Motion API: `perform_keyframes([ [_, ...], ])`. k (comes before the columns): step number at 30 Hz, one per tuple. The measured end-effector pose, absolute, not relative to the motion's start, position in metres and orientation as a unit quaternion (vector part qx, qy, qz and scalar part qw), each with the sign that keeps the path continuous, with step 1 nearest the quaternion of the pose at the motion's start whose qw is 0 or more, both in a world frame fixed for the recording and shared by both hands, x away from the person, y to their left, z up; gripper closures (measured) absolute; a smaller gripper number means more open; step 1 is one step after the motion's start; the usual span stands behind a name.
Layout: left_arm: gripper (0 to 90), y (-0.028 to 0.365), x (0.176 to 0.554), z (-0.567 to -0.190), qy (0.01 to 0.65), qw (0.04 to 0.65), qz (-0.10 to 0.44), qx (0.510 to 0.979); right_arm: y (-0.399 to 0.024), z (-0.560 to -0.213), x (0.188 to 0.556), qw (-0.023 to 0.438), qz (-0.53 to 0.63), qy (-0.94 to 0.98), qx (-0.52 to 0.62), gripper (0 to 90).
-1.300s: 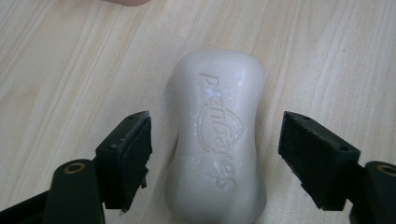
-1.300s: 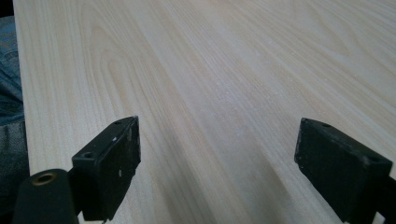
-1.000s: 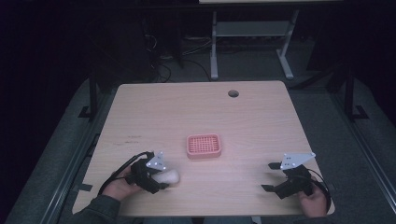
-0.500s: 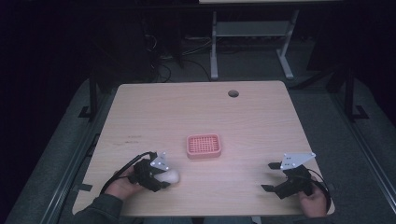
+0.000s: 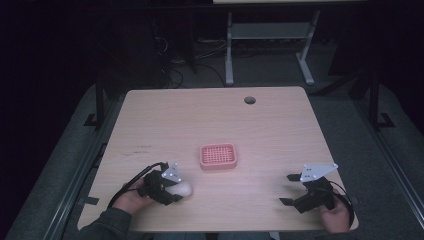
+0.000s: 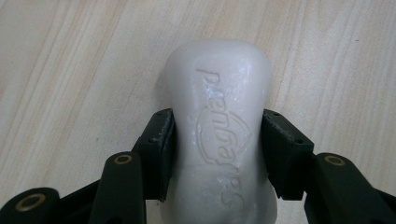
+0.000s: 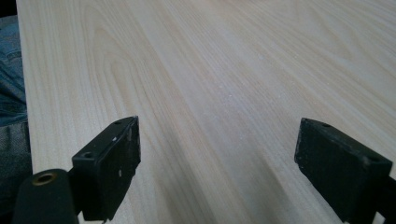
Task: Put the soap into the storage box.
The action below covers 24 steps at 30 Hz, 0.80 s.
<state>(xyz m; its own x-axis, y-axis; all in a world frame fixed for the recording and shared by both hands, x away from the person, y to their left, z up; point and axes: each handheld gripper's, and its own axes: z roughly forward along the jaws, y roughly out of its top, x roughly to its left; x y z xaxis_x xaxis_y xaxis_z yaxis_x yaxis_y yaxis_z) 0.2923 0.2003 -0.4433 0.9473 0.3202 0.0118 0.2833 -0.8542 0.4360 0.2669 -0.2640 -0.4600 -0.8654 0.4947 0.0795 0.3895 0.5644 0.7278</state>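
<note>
We have the left tongs (image 6: 217,154) clamped on the white soap bar (image 6: 219,135), their black pads pressed against its two long sides; the jaws have just been closing onto it. The bar lies flat on the worktop (image 5: 280,125) near our left front corner, its embossed face up, and seen from above it sits just short and left of the pink soap dish (image 5: 218,156). Bar and dish are near each other but apart.

The right tongs (image 7: 217,154) stand wide apart with nothing between them, resting over bare wood at our right front, well away from both things.

We judge the work to be placing the soap in the dish, and it is at an early stage: the grasp looks made, but the bar has not yet left the wood. From the high view it is hard to say whether it is raised at all; it seems not. What remains is the lift, the short carry over to the dish, setting the bar on its ribbed floor, and letting go.
</note>
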Motion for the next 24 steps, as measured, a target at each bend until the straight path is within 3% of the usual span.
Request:
perform_keyframes([
  [24, 49.4, 0.194, 0.29, -0.43, 0.155, 0.22, 0.053, 0.962, -0.267, -0.458, 0.263, 0.072, 0.405, 0.875, 0.254, 14.1],
])
